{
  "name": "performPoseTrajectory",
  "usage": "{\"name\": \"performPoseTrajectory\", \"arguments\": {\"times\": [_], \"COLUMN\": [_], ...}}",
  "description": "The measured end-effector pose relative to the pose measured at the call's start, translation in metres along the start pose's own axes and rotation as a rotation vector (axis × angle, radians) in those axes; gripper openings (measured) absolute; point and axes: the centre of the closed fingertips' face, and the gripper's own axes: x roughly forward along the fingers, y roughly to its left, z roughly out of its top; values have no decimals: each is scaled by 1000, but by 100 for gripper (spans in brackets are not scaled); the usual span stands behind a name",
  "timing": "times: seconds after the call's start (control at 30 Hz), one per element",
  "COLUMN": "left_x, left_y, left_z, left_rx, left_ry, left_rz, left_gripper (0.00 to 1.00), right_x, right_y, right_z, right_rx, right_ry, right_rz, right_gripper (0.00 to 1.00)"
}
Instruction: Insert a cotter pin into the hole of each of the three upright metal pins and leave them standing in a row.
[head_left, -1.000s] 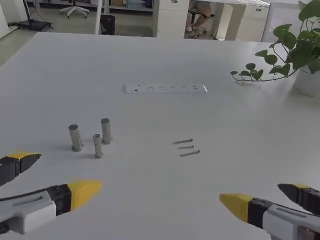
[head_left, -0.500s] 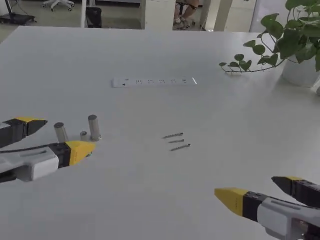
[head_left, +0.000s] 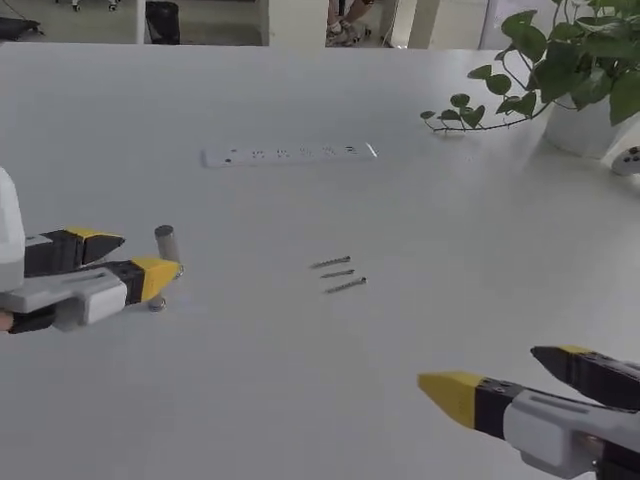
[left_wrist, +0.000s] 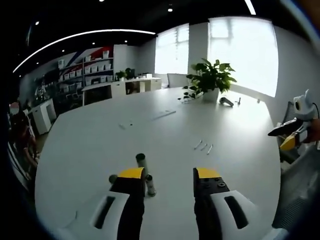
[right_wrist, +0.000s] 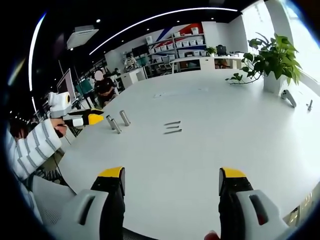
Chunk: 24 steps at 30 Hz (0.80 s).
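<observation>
Three short upright metal pins (left_wrist: 142, 161) stand on the white table, just ahead of my left gripper (left_wrist: 169, 174), closer to its left jaw. In the head view the left gripper (head_left: 138, 256) is open, with one pin (head_left: 165, 240) showing between its yellow tips and the others mostly hidden behind it. Three thin cotter pins (head_left: 338, 274) lie side by side at mid-table, to the right of the metal pins. My right gripper (head_left: 492, 372) hovers open and empty near the front edge. The right gripper view shows the metal pins (right_wrist: 120, 121) and the cotter pins (right_wrist: 172, 127) far ahead.
A white power strip (head_left: 290, 154) lies flat behind the pins. A potted plant (head_left: 572, 62) and a small white device (head_left: 628, 160) sit at the far right. A striped sleeve (right_wrist: 35, 150) shows at the left of the right gripper view.
My left gripper has moved forward and right to the metal pins and now covers most of them in the head view. The right gripper has stayed low at the front right.
</observation>
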Motion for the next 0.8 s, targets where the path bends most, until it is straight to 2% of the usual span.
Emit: {"name": "performPoseTrajectory", "arguments": {"times": [0.2, 0.33, 0.57, 0.8], "left_x": [11, 16, 24, 33], "left_y": [6, 13, 18, 25], "left_z": [-7, -15, -21, -37], "left_rx": [17, 41, 55, 75], "left_ry": [28, 79, 106, 168], "left_rz": [6, 17, 17, 39], "left_gripper": [28, 27, 22, 23], "right_x": [1, 2, 5, 6], "right_y": [1, 2, 7, 8], "right_z": [0, 0, -1, -1], "right_rx": [-3, -6, -13, -24], "right_ry": [6, 8, 17, 25], "right_rz": [3, 6, 25, 33], "right_gripper": [74, 74, 73, 74]}}
